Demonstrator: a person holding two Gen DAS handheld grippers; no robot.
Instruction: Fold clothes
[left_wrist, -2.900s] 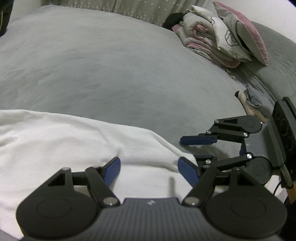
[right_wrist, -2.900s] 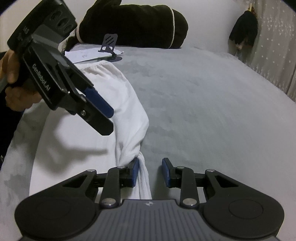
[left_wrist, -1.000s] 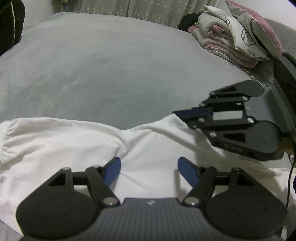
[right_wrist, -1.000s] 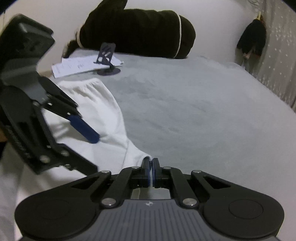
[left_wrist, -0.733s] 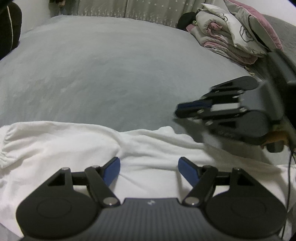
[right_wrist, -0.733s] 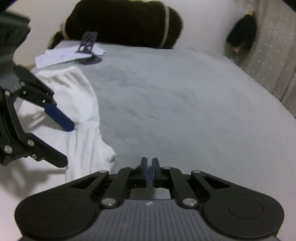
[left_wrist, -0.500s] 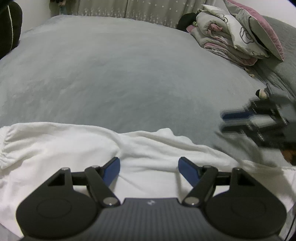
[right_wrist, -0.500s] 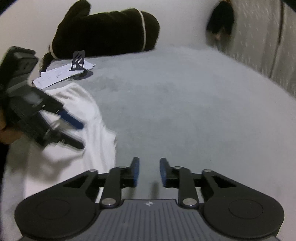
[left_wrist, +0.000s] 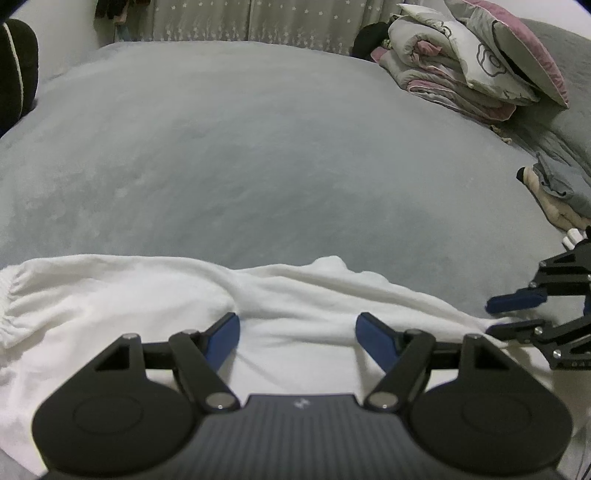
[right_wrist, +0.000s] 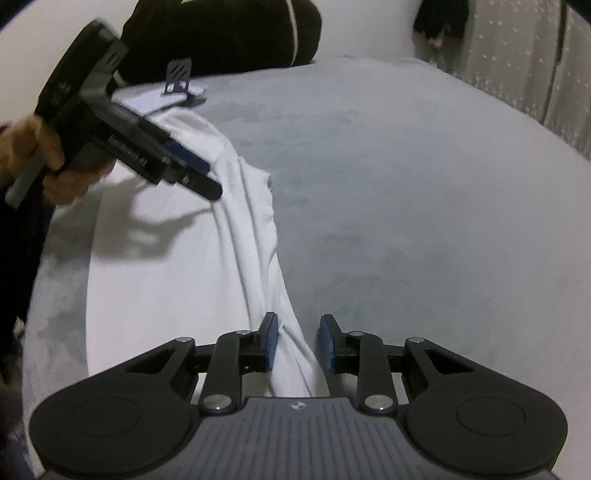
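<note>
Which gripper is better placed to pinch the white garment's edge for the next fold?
Right. The right gripper is open with the white garment's bunched edge already between its fingers; the left gripper hovers wide open over flat cloth.

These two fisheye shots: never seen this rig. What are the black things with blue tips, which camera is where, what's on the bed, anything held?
No robot arm here: a person holds a hand-held two-finger tool in each hand, and each tool carries a camera that looks forward along its own fingers.

Left wrist view: the left tool is at the bottom, jaws wide open over a white garment spread on the grey bed. The right tool shows at the right edge.

Right wrist view: the right tool is open, its blue pads either side of a bunched fold of the garment, not clamped. The left tool is upper left, gripped by a hand.

Nothing is held. Folded bedding sits at the far corner.
</note>
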